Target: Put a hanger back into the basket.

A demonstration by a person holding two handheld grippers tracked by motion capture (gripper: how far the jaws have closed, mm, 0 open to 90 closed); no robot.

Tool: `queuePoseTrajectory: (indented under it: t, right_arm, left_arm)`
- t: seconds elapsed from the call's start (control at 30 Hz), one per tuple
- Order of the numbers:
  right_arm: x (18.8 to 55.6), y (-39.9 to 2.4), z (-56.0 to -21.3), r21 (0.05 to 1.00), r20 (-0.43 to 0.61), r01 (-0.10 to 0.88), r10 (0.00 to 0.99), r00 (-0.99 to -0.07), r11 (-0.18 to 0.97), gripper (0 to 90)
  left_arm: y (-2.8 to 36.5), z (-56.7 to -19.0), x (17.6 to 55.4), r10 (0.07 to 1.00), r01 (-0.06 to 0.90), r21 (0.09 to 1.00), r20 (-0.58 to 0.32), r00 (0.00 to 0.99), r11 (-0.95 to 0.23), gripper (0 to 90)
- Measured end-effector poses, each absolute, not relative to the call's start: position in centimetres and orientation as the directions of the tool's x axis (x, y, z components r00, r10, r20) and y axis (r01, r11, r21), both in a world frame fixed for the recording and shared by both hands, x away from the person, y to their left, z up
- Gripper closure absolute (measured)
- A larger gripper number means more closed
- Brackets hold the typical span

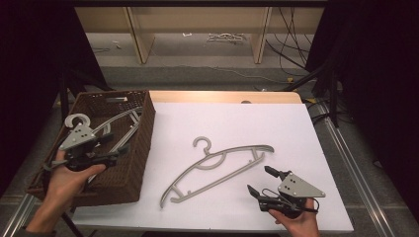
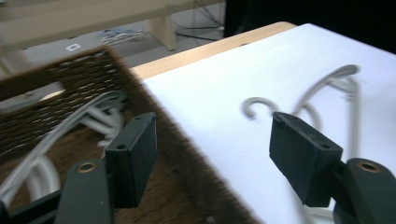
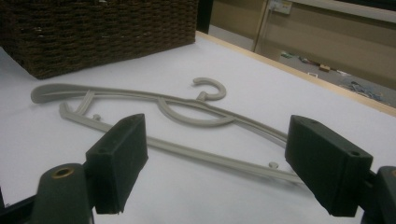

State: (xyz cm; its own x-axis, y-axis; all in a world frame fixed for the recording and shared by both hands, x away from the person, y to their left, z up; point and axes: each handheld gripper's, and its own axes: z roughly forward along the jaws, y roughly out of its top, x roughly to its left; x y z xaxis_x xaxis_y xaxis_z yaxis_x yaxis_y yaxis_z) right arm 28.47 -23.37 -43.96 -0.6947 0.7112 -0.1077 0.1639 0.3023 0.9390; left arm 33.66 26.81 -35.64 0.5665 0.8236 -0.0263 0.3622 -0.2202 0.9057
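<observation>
A grey plastic hanger (image 1: 217, 167) lies flat on the white table top (image 1: 276, 128), hook toward the back. My right gripper (image 1: 260, 179) rests low at the front right, just right of the hanger's lower bar, jaws open and empty. In the right gripper view the hanger (image 3: 187, 109) lies ahead of the open right gripper (image 3: 217, 121). My left gripper (image 1: 114, 145) hovers over the brown wicker basket (image 1: 143, 143), open with nothing between its pads. In the left gripper view the open left gripper (image 2: 212, 119) spans the basket's rim (image 2: 154, 102), with the hanger (image 2: 327, 88) beyond.
Several pale hangers (image 1: 118, 121) lie inside the basket, also seen in the left gripper view as hangers (image 2: 93, 116). The basket stands at the table's left edge. A wooden strip (image 1: 222, 96) borders the table's back; shelf legs and cables lie on the floor beyond.
</observation>
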Motion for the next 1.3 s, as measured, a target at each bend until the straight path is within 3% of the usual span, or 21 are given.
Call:
queuePoseTrajectory:
  t: [0.53,1.3]
  right_arm:
    - [28.3,-23.4,-43.8,0.935,-0.108,0.170,0.707,-0.699,0.311,22.1]
    - [28.4,-23.4,-43.9,0.935,-0.116,0.161,0.704,-0.701,0.315,22.0]
  left_arm:
    - [18.1,-37.8,31.9,0.692,0.285,0.932,-0.053,0.720,-0.226,26.3]
    - [14.3,-41.6,30.6,0.589,0.272,0.911,-0.041,0.807,-0.310,23.2]
